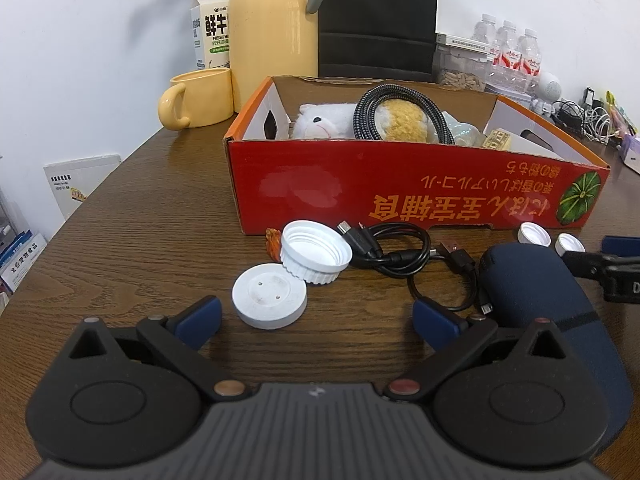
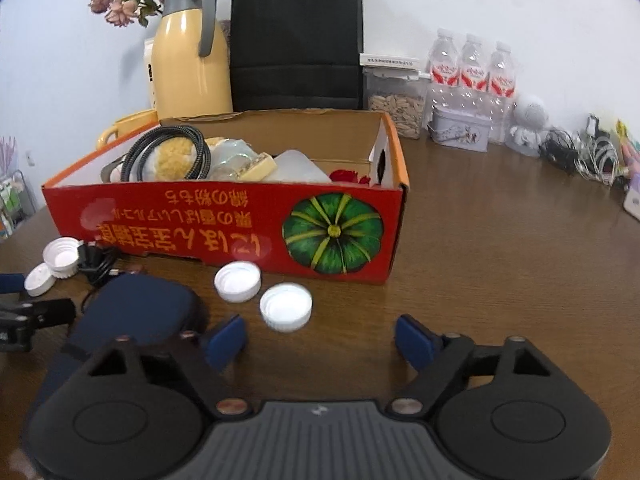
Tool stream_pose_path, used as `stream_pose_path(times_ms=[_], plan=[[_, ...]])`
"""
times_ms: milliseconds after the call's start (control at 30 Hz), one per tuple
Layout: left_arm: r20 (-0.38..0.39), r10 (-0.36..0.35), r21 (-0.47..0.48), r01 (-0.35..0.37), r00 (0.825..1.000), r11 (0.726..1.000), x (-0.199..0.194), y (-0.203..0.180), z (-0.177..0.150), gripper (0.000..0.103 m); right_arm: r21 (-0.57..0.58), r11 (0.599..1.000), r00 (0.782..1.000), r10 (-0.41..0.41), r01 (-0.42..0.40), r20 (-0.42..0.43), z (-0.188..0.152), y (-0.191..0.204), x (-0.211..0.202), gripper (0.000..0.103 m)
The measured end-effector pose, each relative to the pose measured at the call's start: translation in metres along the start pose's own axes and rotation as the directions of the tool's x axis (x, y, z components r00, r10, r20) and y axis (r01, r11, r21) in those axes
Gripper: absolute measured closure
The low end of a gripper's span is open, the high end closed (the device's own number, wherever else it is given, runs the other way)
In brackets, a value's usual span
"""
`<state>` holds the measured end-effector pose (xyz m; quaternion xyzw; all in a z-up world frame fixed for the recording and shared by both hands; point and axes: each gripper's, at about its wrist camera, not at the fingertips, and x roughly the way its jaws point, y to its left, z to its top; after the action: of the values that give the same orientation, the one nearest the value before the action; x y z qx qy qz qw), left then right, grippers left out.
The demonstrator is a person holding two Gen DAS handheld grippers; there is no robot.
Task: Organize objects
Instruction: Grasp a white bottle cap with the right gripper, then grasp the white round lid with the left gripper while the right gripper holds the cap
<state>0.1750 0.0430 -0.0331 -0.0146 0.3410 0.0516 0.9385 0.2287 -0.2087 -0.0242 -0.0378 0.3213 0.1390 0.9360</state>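
Hovering with jaws apart, the right gripper (image 2: pixel 320 340) should probably straddle the nearest cap (image 2: pixel 285 307) squarely, while the left gripper (image 1: pixel 316 316), equally agape, waits by the disc (image 1: pixel 270 295).

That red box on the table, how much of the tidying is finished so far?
Partly. The red box already holds a plush toy, a braided cable and other bits. Nothing is in hand: the left gripper and right gripper hover with jaws open. Still outside: white caps, a black cable, a white disc and a navy case.
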Motion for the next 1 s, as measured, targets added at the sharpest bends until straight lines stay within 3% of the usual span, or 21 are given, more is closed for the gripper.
stream_pose_path(times_ms=[100,167,200,567,800,1000], plan=[[0.0,0.006,-0.005,-0.006,1.0,1.0,0.001,-0.001,0.001,0.0,-0.018,1.0,1.0,0.025,-0.025,0.01,0.003,0.004,0.003,0.048],[0.0,0.011,-0.009,-0.011,1.0,1.0,0.001,-0.002,0.002,0.0,-0.03,0.999,0.999,0.038,-0.037,0.019,0.002,0.008,0.001,0.073],[0.0,0.012,-0.01,-0.012,1.0,1.0,0.002,-0.002,0.002,0.0,-0.033,0.999,0.999,0.041,-0.04,0.02,0.002,0.008,0.0,0.075],[0.004,0.009,-0.011,-0.009,1.0,1.0,0.001,-0.002,0.002,0.0,-0.037,0.998,0.998,0.044,-0.043,0.043,-0.001,0.013,-0.008,0.075],[0.152,-0.018,0.0,0.018,0.988,1.0,-0.027,0.003,-0.001,0.0,-0.038,0.998,0.996,0.046,-0.044,0.073,-0.003,0.014,-0.016,0.075],[0.168,-0.013,-0.002,0.013,0.986,1.0,-0.031,0.021,-0.002,0.0,-0.035,0.998,0.995,0.045,-0.042,0.085,-0.004,0.014,-0.018,0.075]])
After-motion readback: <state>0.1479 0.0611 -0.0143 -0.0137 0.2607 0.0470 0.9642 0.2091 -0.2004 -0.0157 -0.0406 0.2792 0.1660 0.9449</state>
